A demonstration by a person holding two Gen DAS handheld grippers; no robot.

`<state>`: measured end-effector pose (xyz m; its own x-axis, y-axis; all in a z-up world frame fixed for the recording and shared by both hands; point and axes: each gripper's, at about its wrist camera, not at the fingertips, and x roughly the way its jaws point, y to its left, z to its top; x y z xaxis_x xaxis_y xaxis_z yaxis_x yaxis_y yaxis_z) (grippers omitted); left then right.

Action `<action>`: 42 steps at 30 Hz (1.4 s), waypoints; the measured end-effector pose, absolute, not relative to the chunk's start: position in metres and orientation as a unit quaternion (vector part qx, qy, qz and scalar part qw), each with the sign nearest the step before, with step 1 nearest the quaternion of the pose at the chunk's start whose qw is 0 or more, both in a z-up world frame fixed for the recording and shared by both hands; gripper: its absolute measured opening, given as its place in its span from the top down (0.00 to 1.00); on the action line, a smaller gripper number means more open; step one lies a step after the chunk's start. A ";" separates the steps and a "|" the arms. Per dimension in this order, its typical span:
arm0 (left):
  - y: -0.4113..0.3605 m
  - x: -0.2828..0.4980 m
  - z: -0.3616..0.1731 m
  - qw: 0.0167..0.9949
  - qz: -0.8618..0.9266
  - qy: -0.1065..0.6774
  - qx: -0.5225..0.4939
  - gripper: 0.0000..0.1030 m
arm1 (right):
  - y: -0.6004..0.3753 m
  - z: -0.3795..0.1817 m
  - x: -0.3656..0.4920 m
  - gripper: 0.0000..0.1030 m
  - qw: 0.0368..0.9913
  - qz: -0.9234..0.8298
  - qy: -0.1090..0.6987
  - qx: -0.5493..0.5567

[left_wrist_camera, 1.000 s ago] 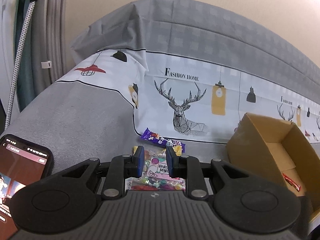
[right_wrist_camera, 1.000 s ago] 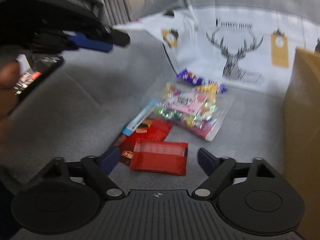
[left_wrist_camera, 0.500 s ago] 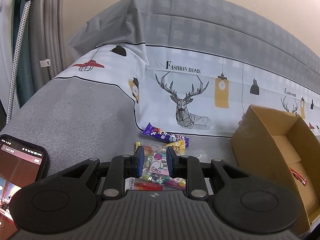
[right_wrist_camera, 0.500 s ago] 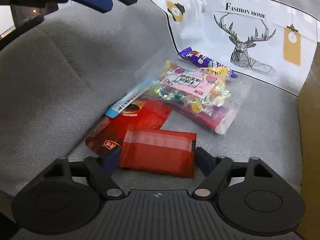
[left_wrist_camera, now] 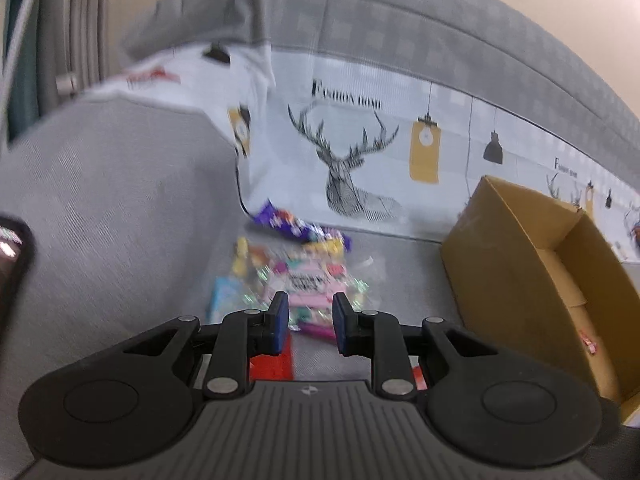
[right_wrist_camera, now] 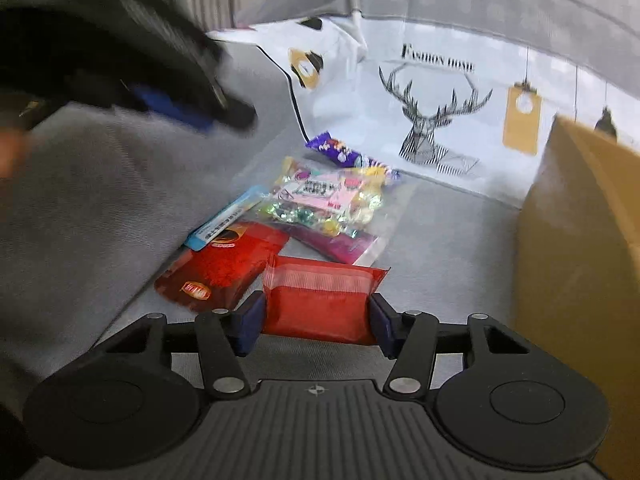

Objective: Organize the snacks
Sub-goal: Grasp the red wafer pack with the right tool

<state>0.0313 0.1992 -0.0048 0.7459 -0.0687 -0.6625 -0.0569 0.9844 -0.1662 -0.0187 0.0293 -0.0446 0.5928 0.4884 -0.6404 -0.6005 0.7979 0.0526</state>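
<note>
Snacks lie in a pile on the grey sofa seat. My right gripper [right_wrist_camera: 316, 320] is shut on a red snack packet [right_wrist_camera: 320, 300], its pads pressing both short ends. Beyond it lie a red pouch [right_wrist_camera: 224, 264], a blue-edged packet [right_wrist_camera: 228, 216], a clear bag of mixed candy [right_wrist_camera: 328, 208] and a purple bar [right_wrist_camera: 340, 152]. My left gripper [left_wrist_camera: 308, 320] hovers over the candy bag [left_wrist_camera: 304, 280], jaws a narrow gap apart and empty. It also shows blurred at upper left in the right wrist view [right_wrist_camera: 180, 108]. The purple bar [left_wrist_camera: 288, 224] lies behind.
An open cardboard box [left_wrist_camera: 540, 272] stands on the seat to the right of the pile, with a small red item inside [left_wrist_camera: 588, 344]. A deer-print sofa cover [left_wrist_camera: 360, 168] hangs behind. A phone [left_wrist_camera: 12, 264] sits at the far left.
My right gripper has closed onto the red packet. My left gripper has moved forward and down over the candy bag, with motion blur.
</note>
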 end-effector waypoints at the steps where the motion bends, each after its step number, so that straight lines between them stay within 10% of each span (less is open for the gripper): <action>1: 0.200 0.034 -0.008 0.927 -0.005 0.362 -0.098 0.75 | 0.024 -0.036 -0.027 0.43 0.888 0.314 0.324 -0.092; 10: 0.215 0.056 -0.030 0.887 -0.006 0.388 -0.250 0.63 | -0.018 -0.033 -0.088 0.43 0.883 0.327 0.318 -0.109; 23: 0.231 0.092 -0.069 0.810 0.031 0.419 -0.410 0.00 | -0.009 -0.070 -0.065 0.42 0.874 0.320 0.340 -0.136; 42: 0.214 0.159 -0.088 0.822 0.183 0.423 -0.333 0.00 | -0.003 -0.088 -0.044 0.42 0.862 0.317 0.371 -0.133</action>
<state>0.1593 0.2144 -0.0879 0.5751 0.0184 -0.8179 -0.5828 0.7109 -0.3938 -0.0441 -0.0029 -0.0877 0.5230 0.4478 -0.7252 -0.6459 0.7634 0.0055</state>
